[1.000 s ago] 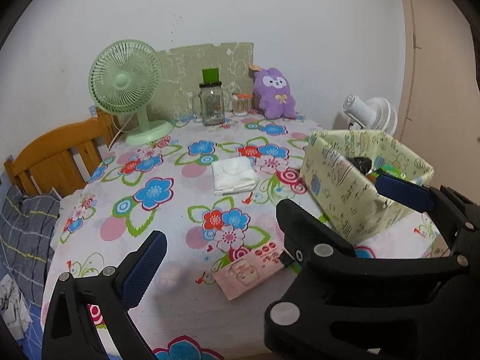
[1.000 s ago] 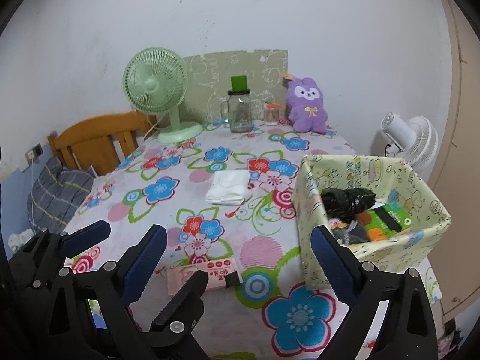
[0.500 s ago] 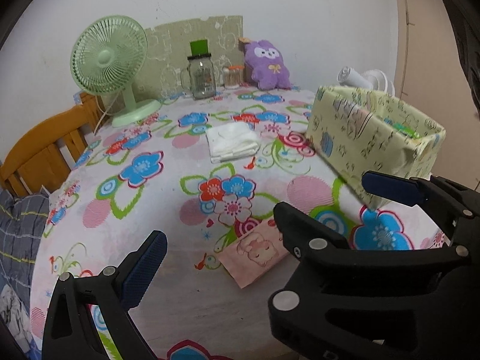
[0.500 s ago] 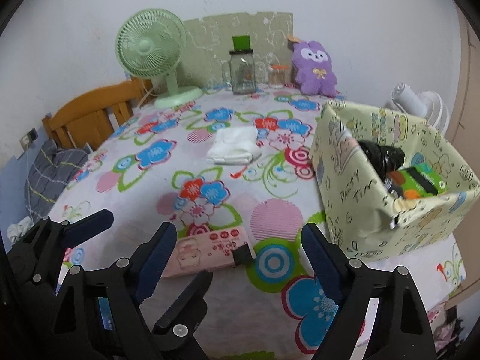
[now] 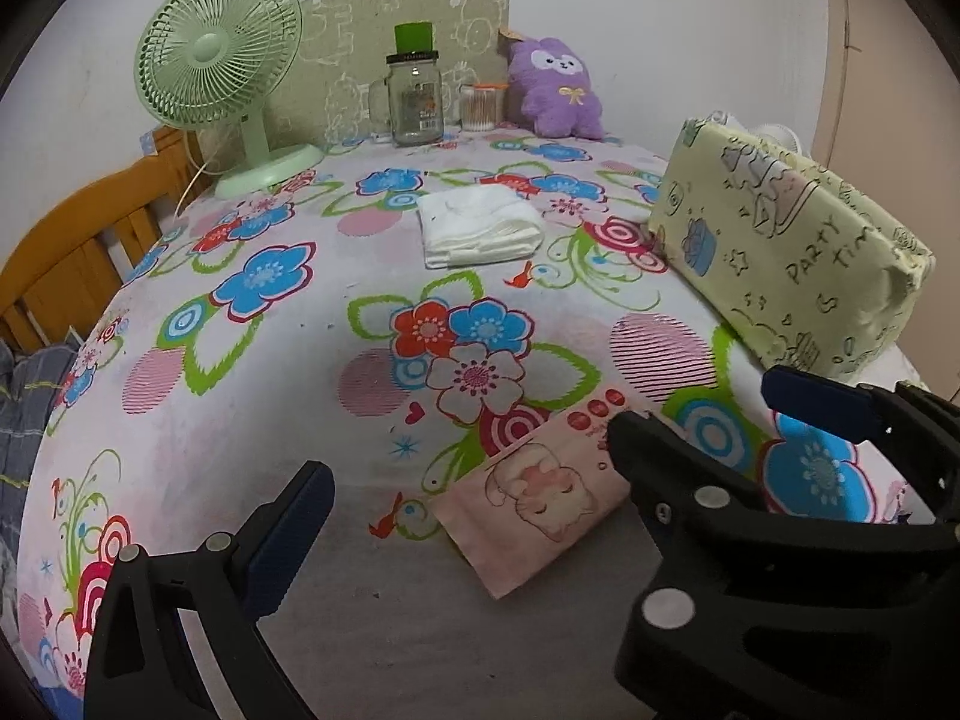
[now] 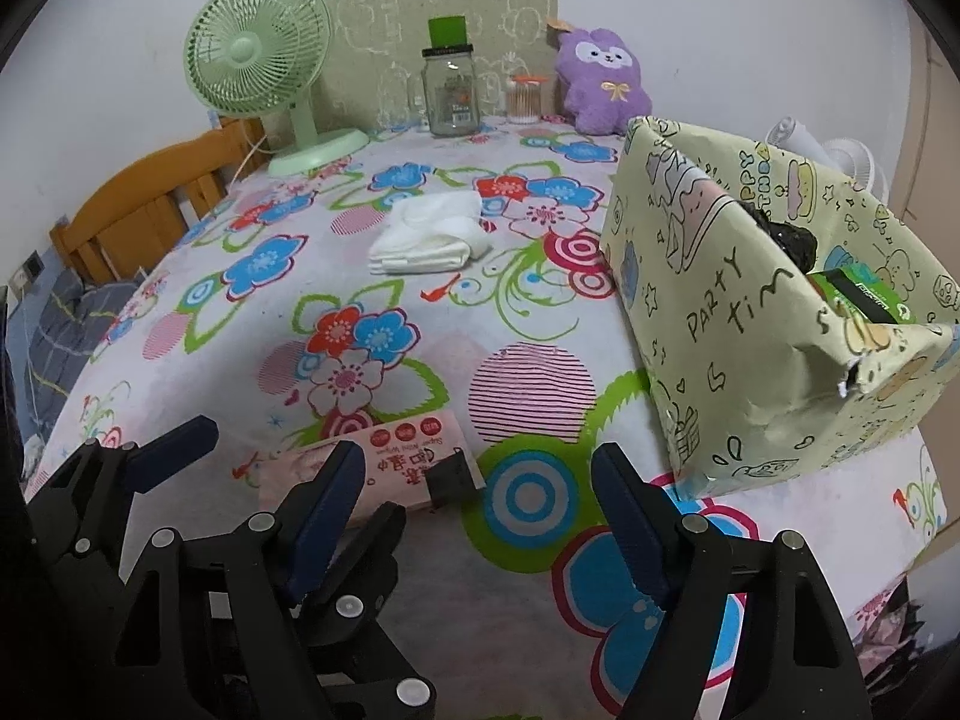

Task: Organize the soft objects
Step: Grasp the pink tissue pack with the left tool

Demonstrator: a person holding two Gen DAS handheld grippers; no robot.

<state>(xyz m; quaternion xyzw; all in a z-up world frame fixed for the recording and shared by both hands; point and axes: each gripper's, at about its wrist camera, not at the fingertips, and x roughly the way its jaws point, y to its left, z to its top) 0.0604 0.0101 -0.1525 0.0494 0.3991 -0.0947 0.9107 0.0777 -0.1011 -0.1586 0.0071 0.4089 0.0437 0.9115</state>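
Observation:
A pink tissue pack with a cat drawing lies near the table's front edge; it also shows in the right wrist view. My left gripper is open and low over the pack, its right finger resting at the pack's right end. My right gripper is open and empty just right of the pack. A folded white cloth lies mid-table, also in the right wrist view. A purple plush sits at the back. A yellow-green paper-wrapped box at the right holds dark and green items.
A green desk fan, a glass jar and a small cotton-swab jar stand along the back wall. A wooden chair is at the table's left. A white fan stands behind the box.
Both grippers have moved down and forward toward the tissue pack. The left gripper's right finger now reaches the pack's right end. Nothing has been picked up.

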